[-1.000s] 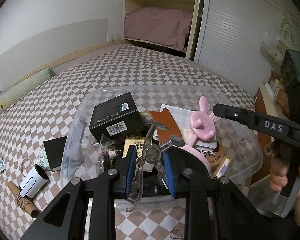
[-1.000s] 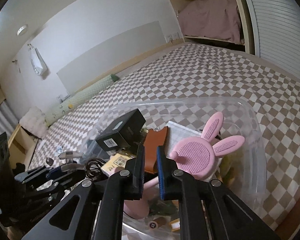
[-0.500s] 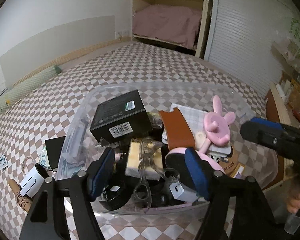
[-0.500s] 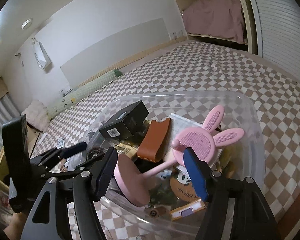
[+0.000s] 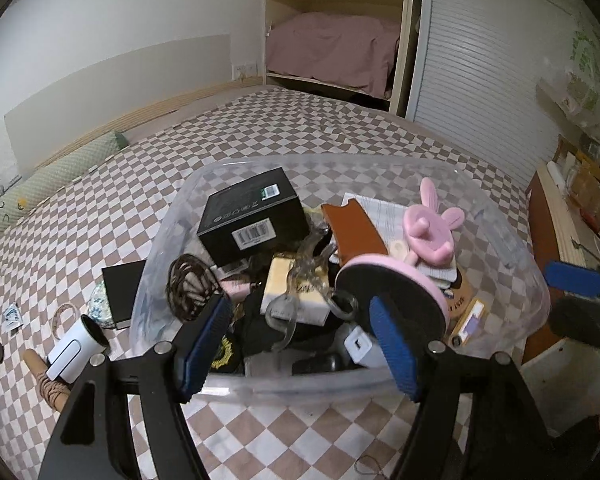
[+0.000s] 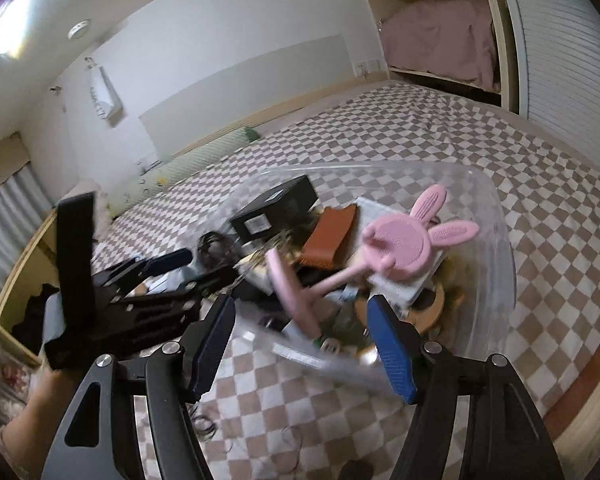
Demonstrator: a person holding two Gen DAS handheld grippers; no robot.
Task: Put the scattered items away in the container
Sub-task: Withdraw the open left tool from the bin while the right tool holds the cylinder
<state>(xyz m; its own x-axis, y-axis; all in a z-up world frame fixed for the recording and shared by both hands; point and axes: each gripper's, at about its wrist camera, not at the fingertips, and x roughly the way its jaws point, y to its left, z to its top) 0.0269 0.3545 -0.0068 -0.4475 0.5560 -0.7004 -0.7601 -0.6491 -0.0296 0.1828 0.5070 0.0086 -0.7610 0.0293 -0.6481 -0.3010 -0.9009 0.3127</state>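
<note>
L tool (image 5: 298, 338) and R tool (image 6: 300, 344) are both hovering w/ jaws apart, gripping nothing. Pink bunny-eared plastic stand (image 6: 396, 250) is lying in the clear plastic tub (image 5: 512, 252) on the checkered bed (image 5: 260, 140).

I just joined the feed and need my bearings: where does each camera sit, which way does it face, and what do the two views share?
Left wrist: rides the left gripper, looking down past its open blue pads into the clear container on the checkered bed; the right gripper pokes in at the right edge.
Right wrist: rides the right gripper, open, facing the same container from its right; the left gripper shows at left.
Shared: container, pink bunny stand, black box.
</note>
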